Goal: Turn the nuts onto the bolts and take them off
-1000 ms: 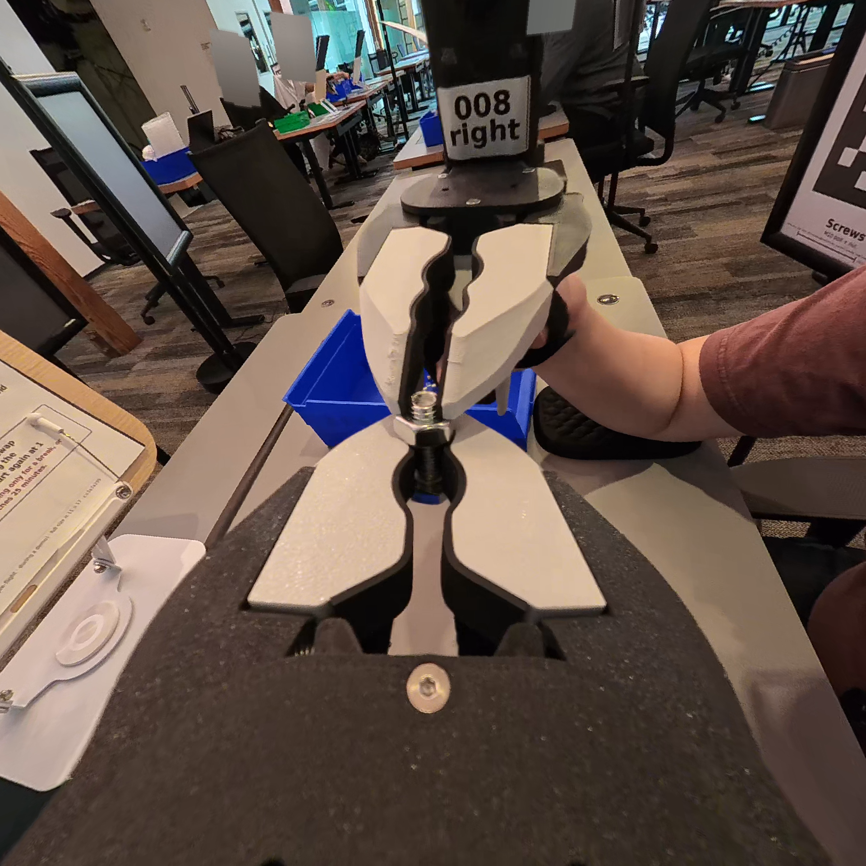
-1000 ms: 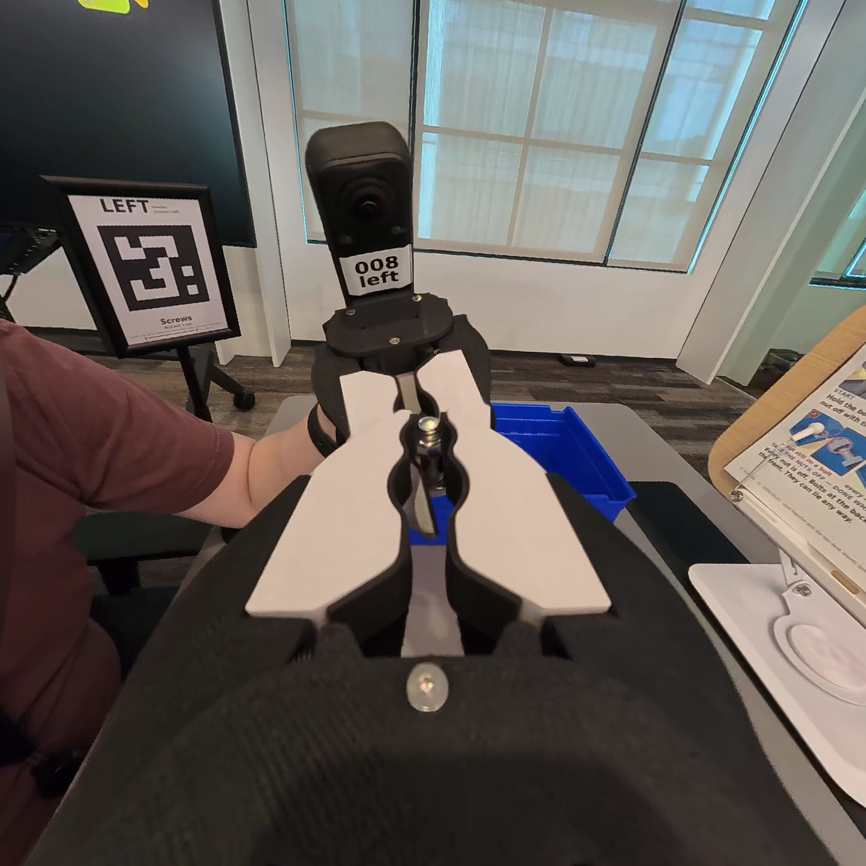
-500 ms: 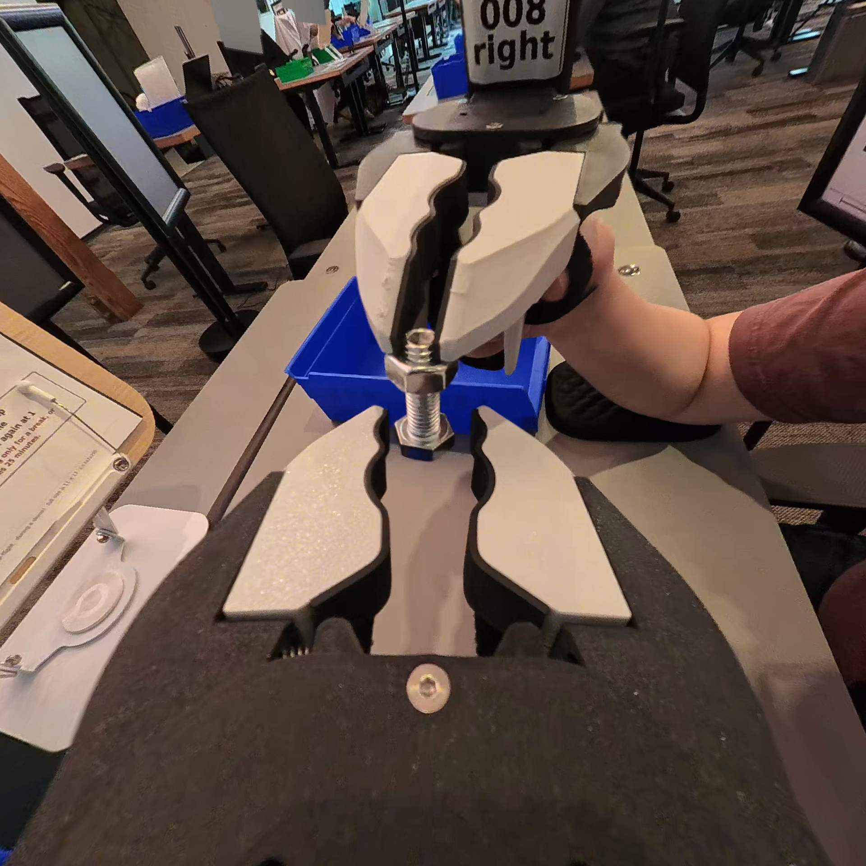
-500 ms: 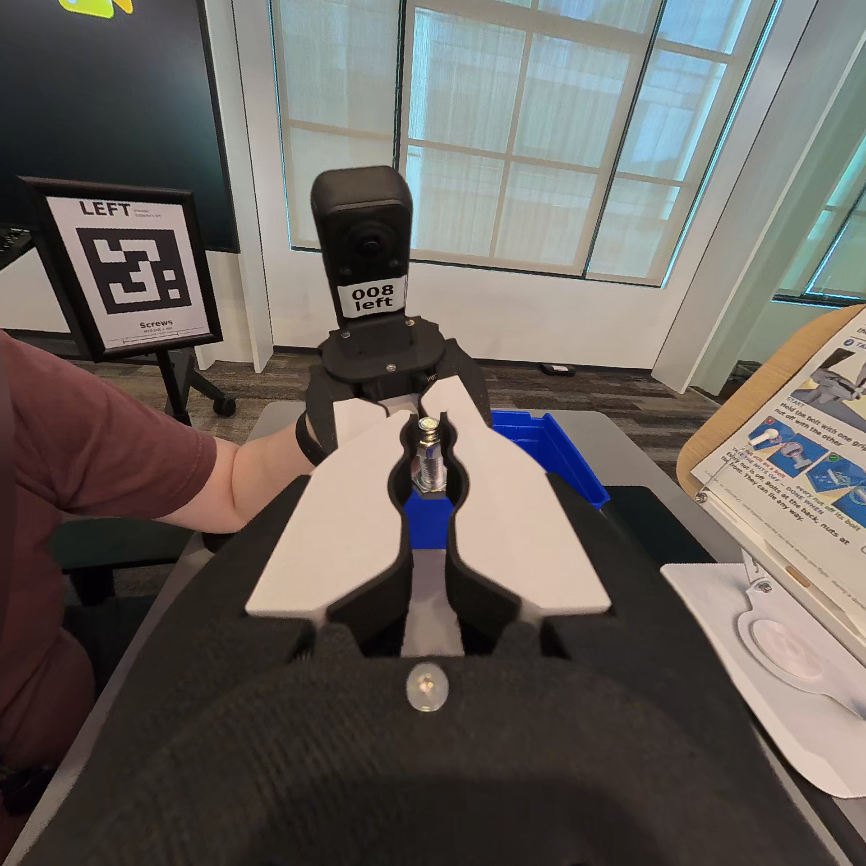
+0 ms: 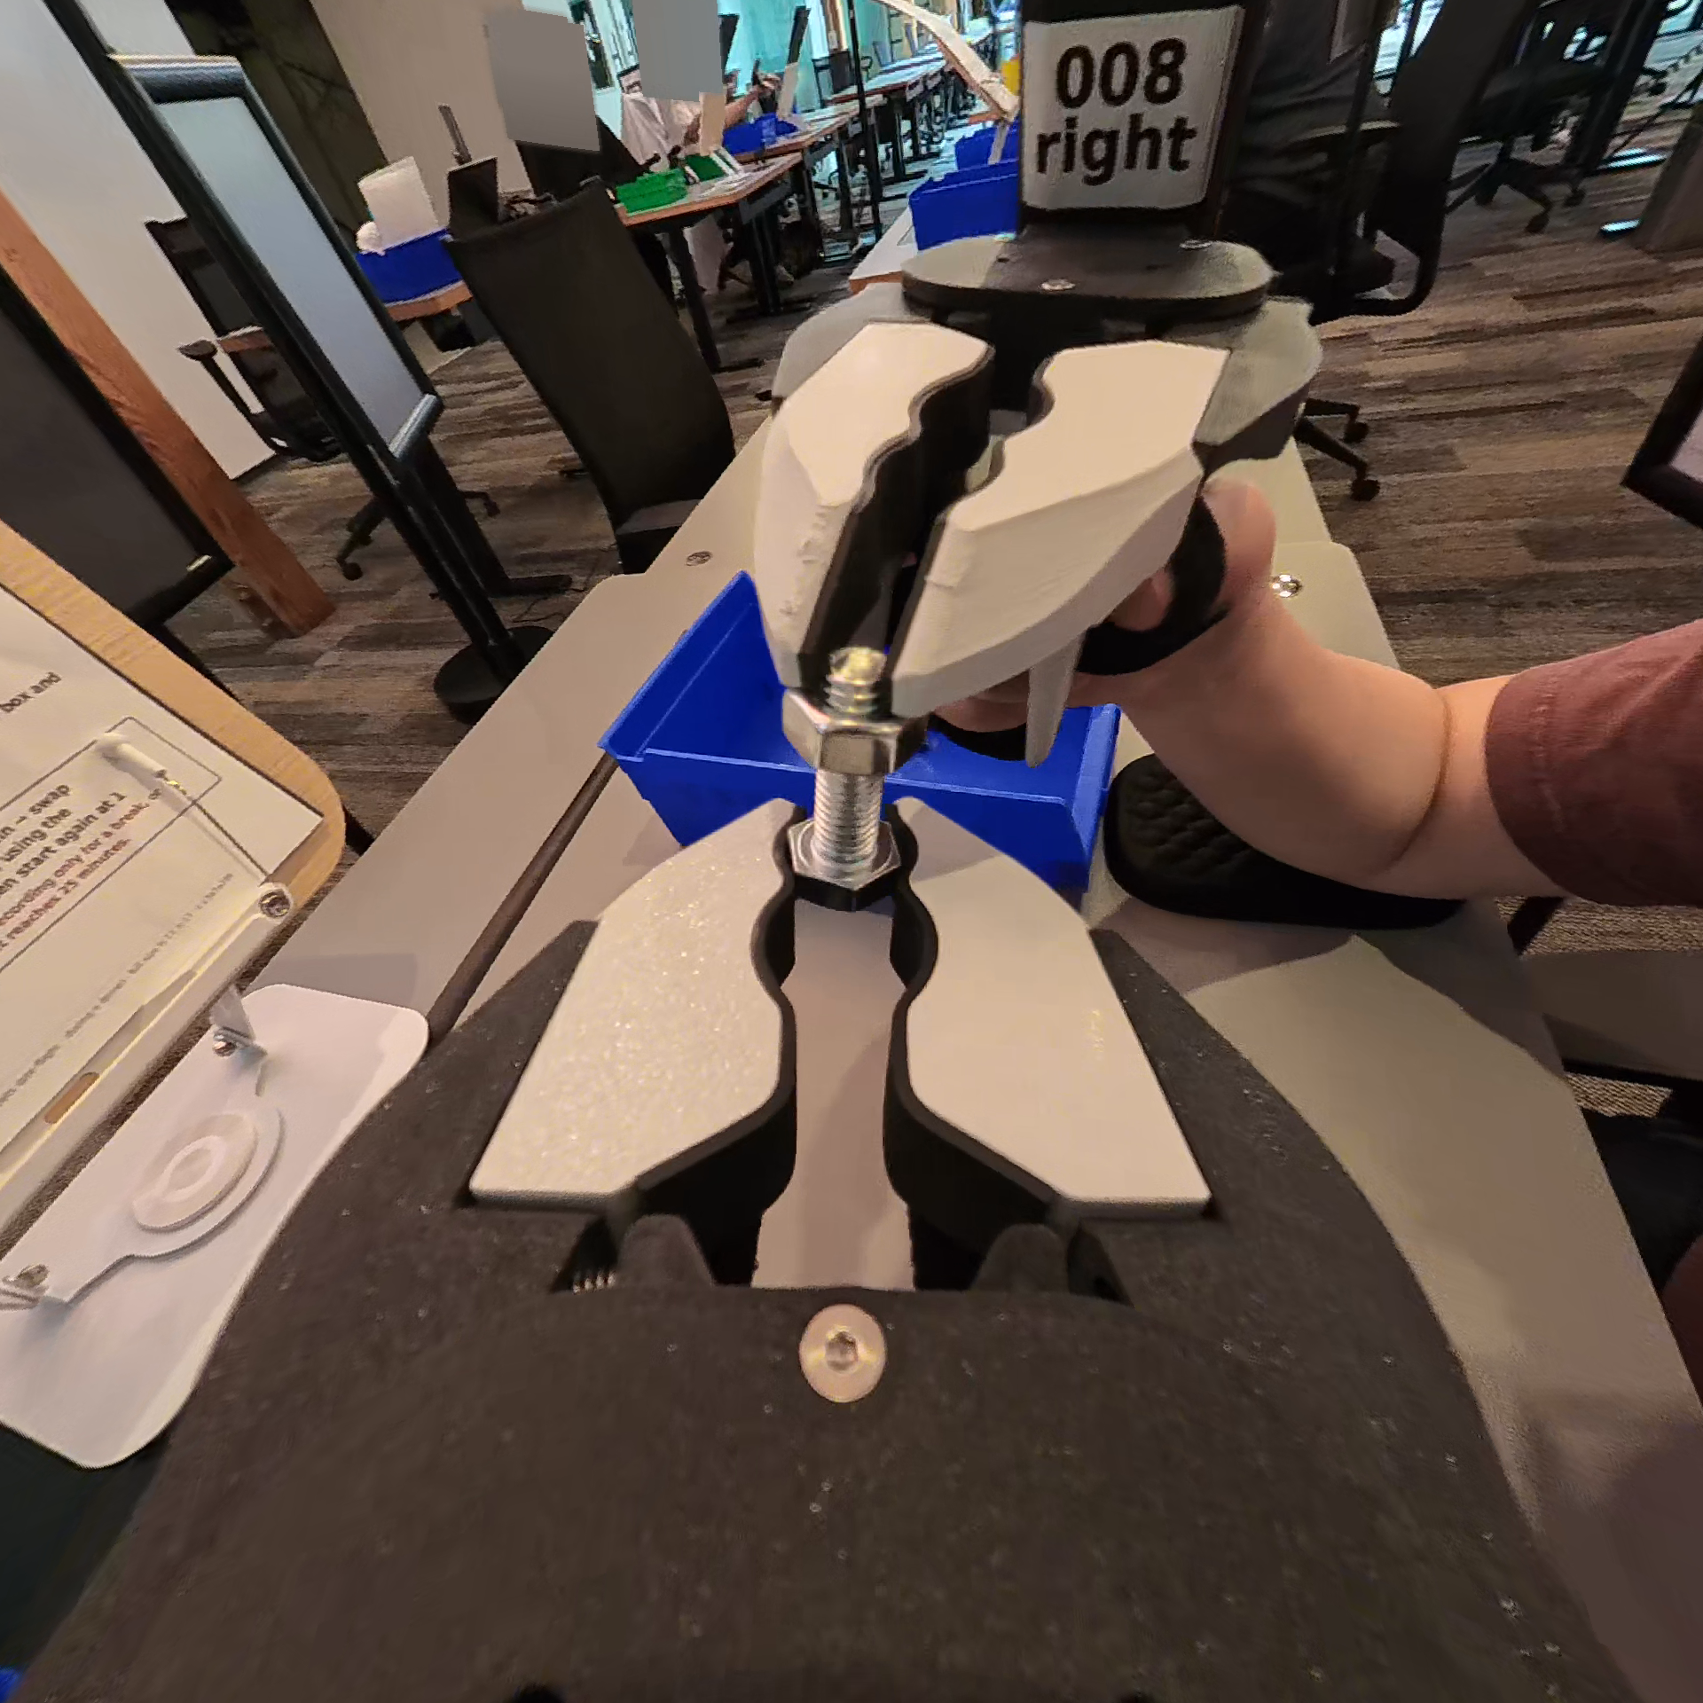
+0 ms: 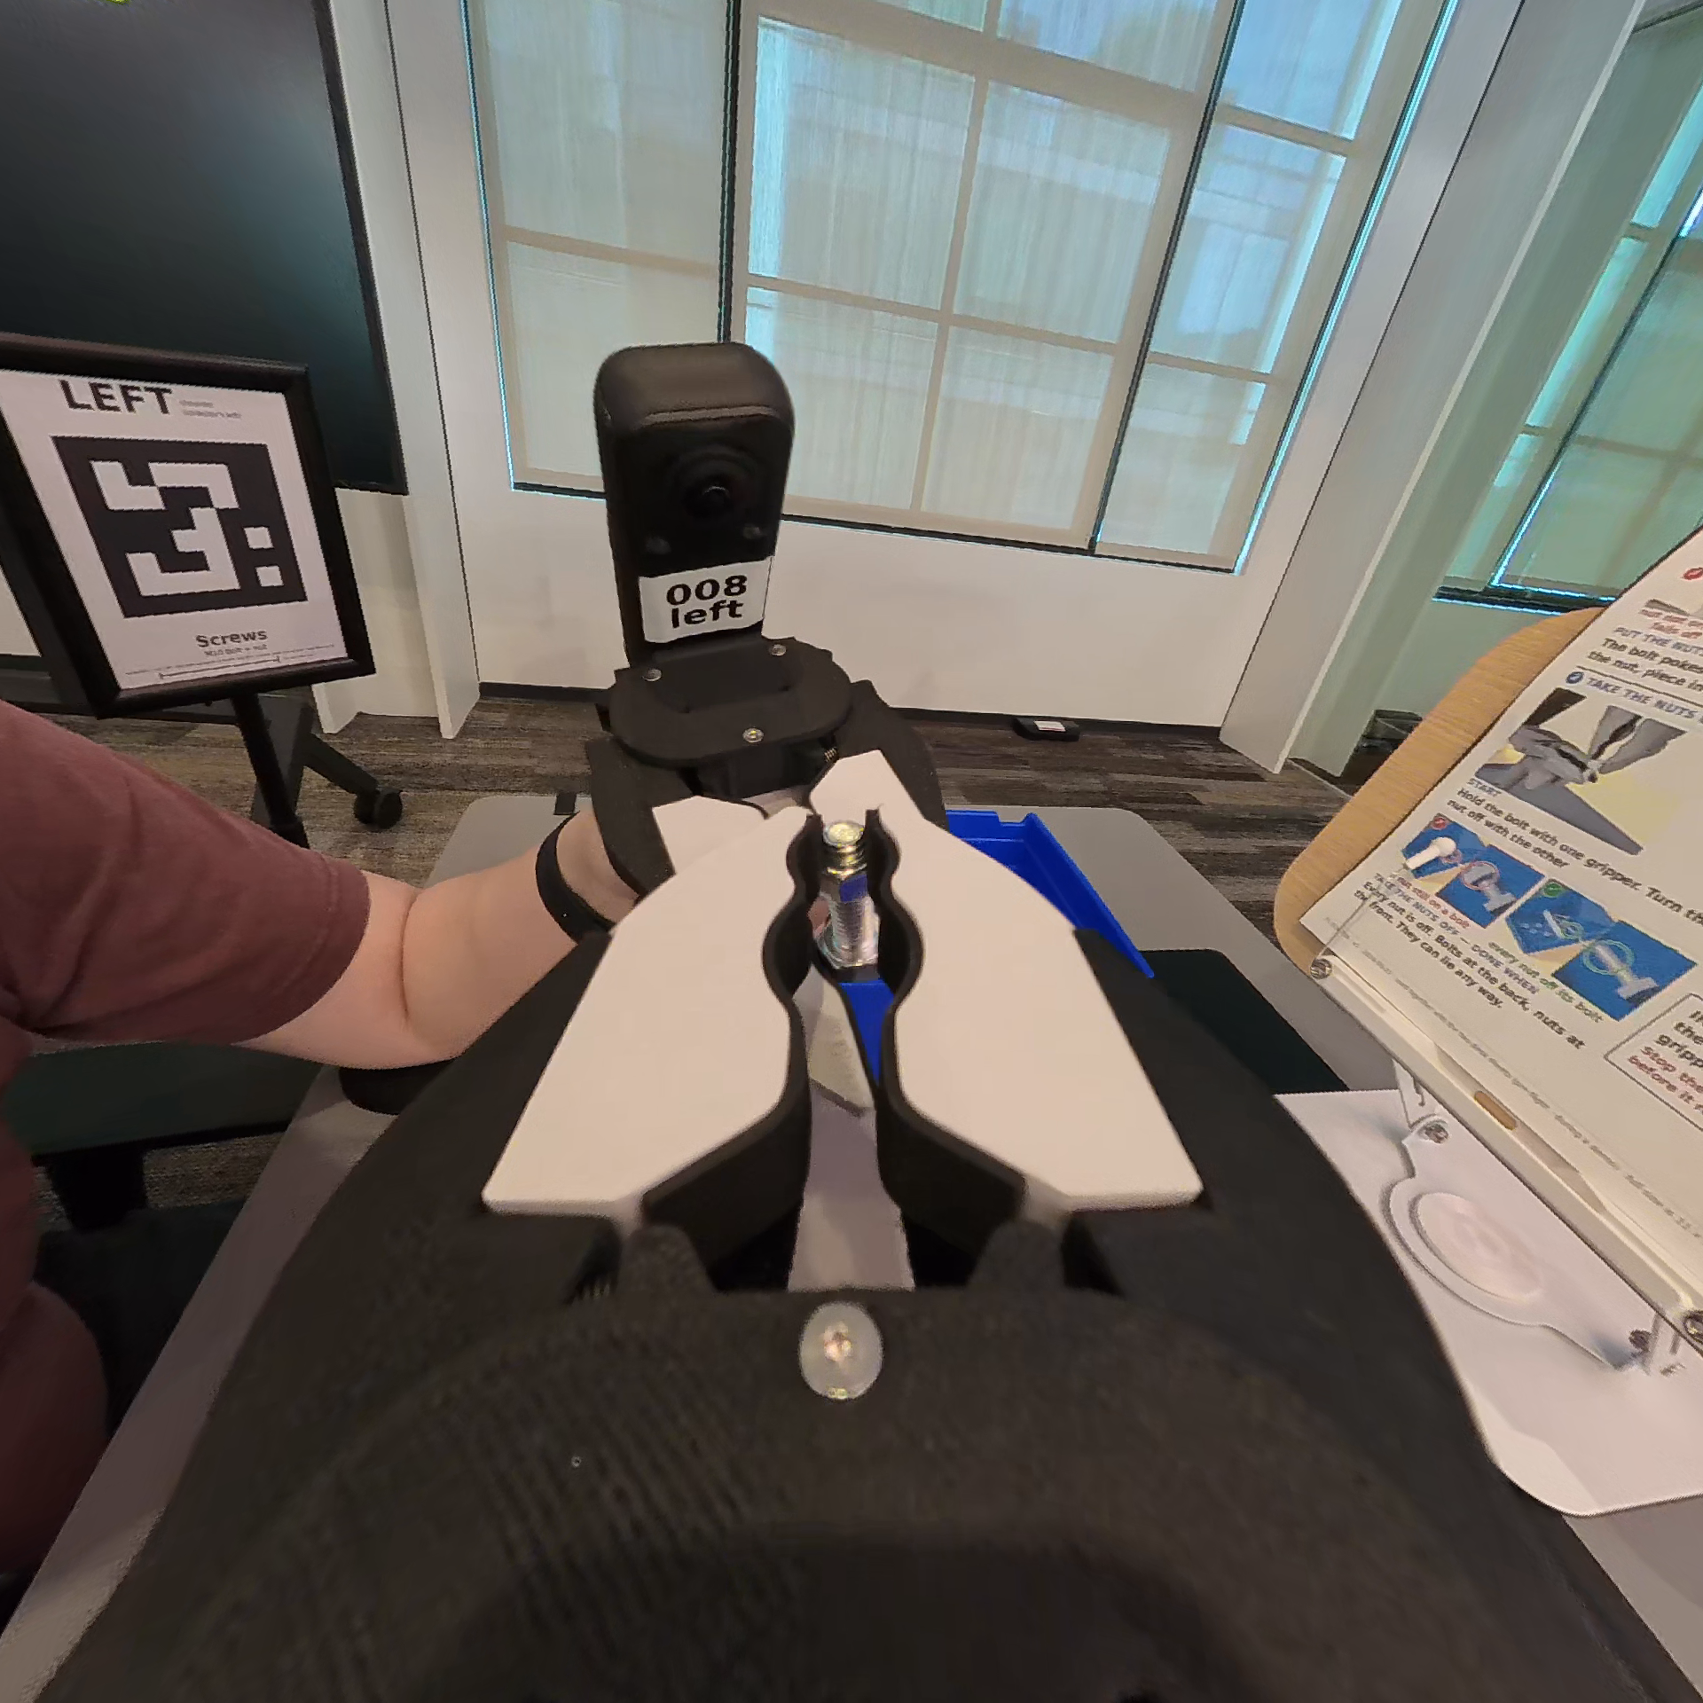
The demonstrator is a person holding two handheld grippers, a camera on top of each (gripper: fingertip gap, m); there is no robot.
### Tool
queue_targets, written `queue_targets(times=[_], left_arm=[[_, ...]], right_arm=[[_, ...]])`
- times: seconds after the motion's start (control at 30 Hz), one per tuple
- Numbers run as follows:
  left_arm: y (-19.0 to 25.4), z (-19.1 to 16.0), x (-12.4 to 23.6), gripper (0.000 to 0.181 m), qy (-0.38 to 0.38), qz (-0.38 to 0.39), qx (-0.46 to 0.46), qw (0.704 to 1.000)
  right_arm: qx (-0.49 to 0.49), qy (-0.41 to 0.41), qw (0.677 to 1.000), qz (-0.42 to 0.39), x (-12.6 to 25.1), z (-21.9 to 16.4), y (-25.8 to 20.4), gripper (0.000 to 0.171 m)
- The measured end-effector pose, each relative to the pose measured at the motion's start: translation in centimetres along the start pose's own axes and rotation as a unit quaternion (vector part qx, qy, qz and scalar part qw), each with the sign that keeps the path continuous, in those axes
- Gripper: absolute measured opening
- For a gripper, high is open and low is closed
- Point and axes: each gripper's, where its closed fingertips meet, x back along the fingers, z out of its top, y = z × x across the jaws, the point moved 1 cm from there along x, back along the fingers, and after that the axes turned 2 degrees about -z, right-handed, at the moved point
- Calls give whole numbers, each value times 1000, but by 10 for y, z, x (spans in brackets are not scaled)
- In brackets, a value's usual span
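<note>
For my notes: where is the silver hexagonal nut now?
Left wrist view, centre: silver hexagonal nut sits high on the threaded bolt, just under the right gripper.

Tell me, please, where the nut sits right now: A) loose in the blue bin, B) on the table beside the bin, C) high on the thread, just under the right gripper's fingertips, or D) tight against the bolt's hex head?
C: the nut sits near the bolt's threaded end, just below the right gripper, with bare thread under it.

left tool (image 5: 843,889): reopened, then regripped bolt (image 5: 845,820) head | grippers pulled apart | thread exposed
</note>
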Motion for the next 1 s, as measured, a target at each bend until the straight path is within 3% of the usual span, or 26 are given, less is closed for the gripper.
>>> queue_targets(times=[0.27,0.33,0.5,0.77,0.83,1.0], left_arm=[[-6,2,3,15,8,18,5,1000],[-6,2,3,14,7,17,5,1000],[-4,7,7,14,22,6,17,1000],[-15,9,13,14,33,29,32,999],[-19,11,18,14,43,32,42,998],[-12,13,16,14,39,23,32,998]], right_arm=[[4,9,1000,-5,1,2,3,10],[13,25,1000,-6,3,6,3,31],[24,46,999,0,2,6,4,56],[64,16,998,18,-6,1,-14,58],[60,8,998,25,-3,1,-15,49],[69,44,997,-1,-7,7,-12,66]])
